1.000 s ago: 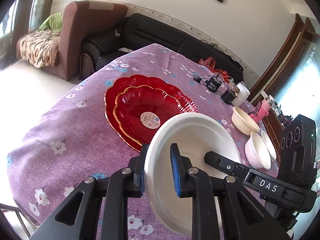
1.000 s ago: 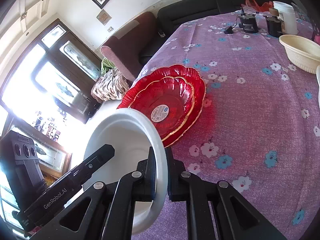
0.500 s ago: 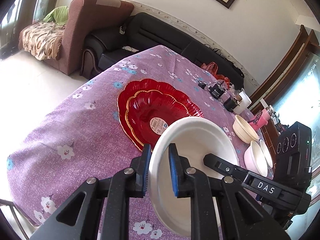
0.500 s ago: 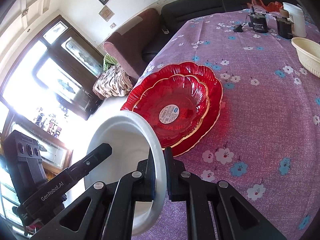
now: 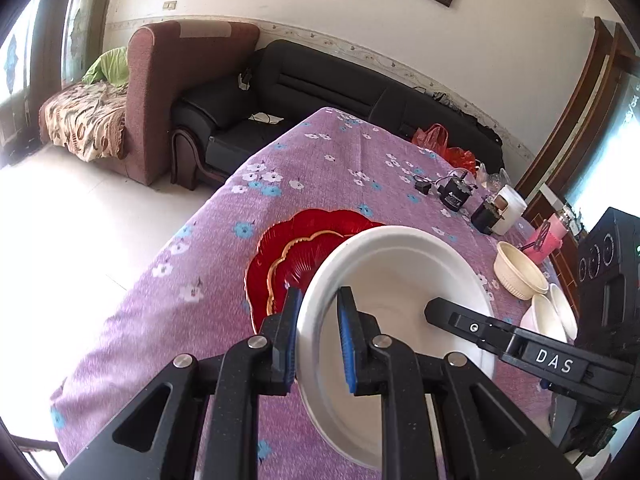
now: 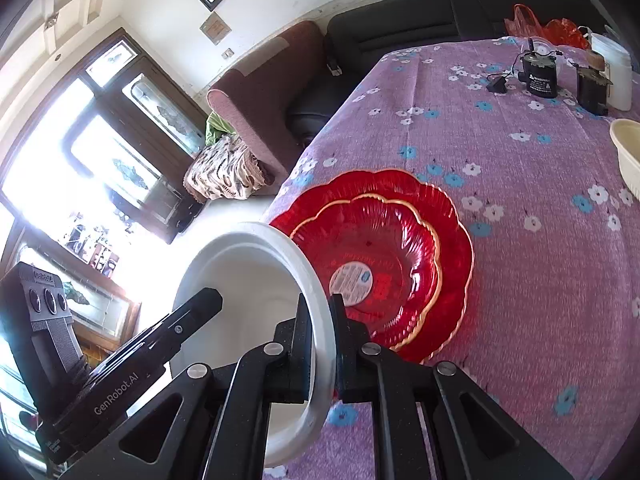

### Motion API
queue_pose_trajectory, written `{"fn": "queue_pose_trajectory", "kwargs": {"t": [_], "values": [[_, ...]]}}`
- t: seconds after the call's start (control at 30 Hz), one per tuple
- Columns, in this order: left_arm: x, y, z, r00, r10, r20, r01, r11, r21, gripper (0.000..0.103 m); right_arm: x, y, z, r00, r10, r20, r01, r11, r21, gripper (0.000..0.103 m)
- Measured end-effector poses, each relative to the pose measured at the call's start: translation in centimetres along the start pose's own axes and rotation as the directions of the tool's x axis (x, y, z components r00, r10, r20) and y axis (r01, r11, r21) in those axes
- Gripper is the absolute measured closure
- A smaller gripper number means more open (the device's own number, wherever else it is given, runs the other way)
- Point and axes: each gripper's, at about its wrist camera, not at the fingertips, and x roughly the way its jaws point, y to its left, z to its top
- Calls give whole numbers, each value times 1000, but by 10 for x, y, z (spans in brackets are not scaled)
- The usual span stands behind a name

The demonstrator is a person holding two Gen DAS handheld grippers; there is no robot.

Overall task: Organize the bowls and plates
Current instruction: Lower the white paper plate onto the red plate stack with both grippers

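Left gripper [image 5: 318, 334]: its two blue pads are sitting on both sides of the white plate's rim, with a small gap showing. I cannot tell if they are squeezing it.
White plate [image 5: 396, 280]: it is hanging in the air, tipped up, over the near edge of the table [image 5: 224, 280]. It is hiding part of the red plates.
Right gripper [image 6: 322, 344]: its jaws are pinching the other side of the white plate's [image 6: 256, 276] rim tight.
Red plates [image 6: 384, 256]: a small red plate is lying inside a big red plate on the purple cloth, just past the white plate.
Bowls: a cream bowl [image 5: 518, 272] is sitting on the right side of the table. Two pale bowls [image 5: 550, 318] are sitting just beside it, nearer the camera.
Far end: a black box [image 5: 454, 196] and a white jar [image 5: 510, 208] are standing there.
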Motion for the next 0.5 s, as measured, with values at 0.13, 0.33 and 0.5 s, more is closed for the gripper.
{"fn": "queue_pose_trajectory", "kwargs": {"t": [0.13,0.33,0.5], "values": [[15,-4,10,1000,15,-13,-15,999,46,86,9,-2,12,1000,-25,-5,25,1000,-1,93],[38,-9,16,998,31,-46,-27,996,85,85,21,-18,21,999,-43,-19,43,999,25,93],[53,-14,17,997,40,-70,-33,994,105,85,30,-31,24,998,-48,-32,50,998,48,93]]}}
